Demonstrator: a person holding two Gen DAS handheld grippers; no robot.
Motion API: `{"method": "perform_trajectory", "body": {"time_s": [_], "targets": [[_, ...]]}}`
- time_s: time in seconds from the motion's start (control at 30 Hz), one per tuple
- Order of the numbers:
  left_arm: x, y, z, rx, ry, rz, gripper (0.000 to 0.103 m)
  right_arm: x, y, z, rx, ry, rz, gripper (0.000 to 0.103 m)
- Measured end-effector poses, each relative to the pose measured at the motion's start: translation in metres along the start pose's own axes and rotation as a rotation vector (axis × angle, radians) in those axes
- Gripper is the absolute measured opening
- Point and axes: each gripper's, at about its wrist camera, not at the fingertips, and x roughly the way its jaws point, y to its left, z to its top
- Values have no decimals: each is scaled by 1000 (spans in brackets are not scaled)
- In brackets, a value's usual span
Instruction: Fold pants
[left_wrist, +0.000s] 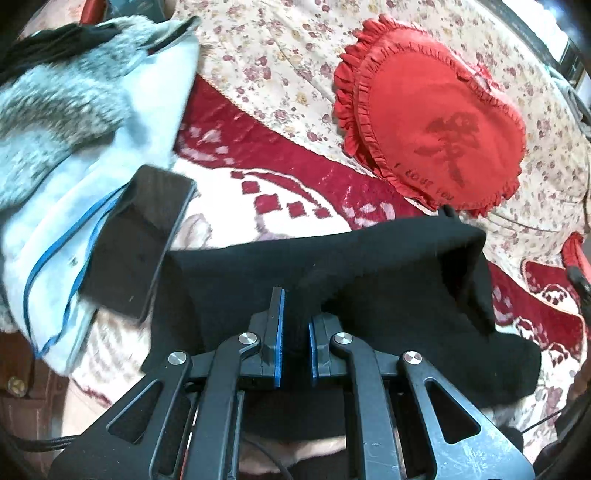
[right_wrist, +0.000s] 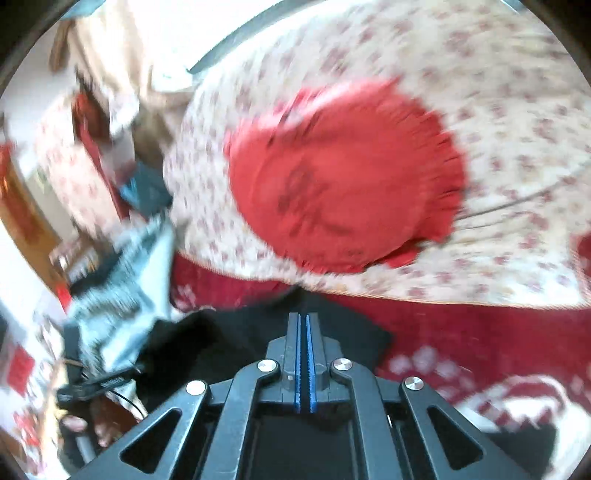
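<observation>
The black pants (left_wrist: 369, 266) lie folded on the red and white blanket (left_wrist: 280, 184). My left gripper (left_wrist: 295, 314) is shut on a bunched fold of the pants, lifting the near edge. In the blurred right wrist view the pants (right_wrist: 229, 339) show as a dark patch under the fingers. My right gripper (right_wrist: 303, 321) has its blue pads pressed together with black cloth around the tip; whether cloth is pinched between them I cannot tell.
A red heart-shaped cushion (left_wrist: 432, 118) lies on the floral sheet (left_wrist: 280, 55) beyond the pants; it also shows in the right wrist view (right_wrist: 340, 177). A grey fur-trimmed coat (left_wrist: 74, 122) and a dark phone-like slab (left_wrist: 136, 240) lie at left.
</observation>
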Motion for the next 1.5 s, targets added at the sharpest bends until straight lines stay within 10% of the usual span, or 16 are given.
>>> {"method": "perform_trajectory", "body": {"time_s": [0.23, 0.37, 0.67, 0.77, 1.27, 1.5], "targets": [[-3, 5, -21, -7, 38, 9, 9, -31, -30, -31, 74, 17, -124, 5], [-9, -3, -22, -5, 23, 13, 9, 9, -2, -42, 13, 96, -51, 45], [-5, 2, -18, -3, 41, 18, 9, 132, 66, -62, -392, 248, -233, 42], [-4, 3, -18, -3, 45, 13, 9, 143, 45, -54, -278, 277, -135, 8], [-46, 26, -29, -20, 1, 0, 9, -104, -62, -51, 116, -78, -21, 4], [-14, 31, -60, -33, 107, 41, 9, -80, -101, -111, 165, 115, -140, 4]]}}
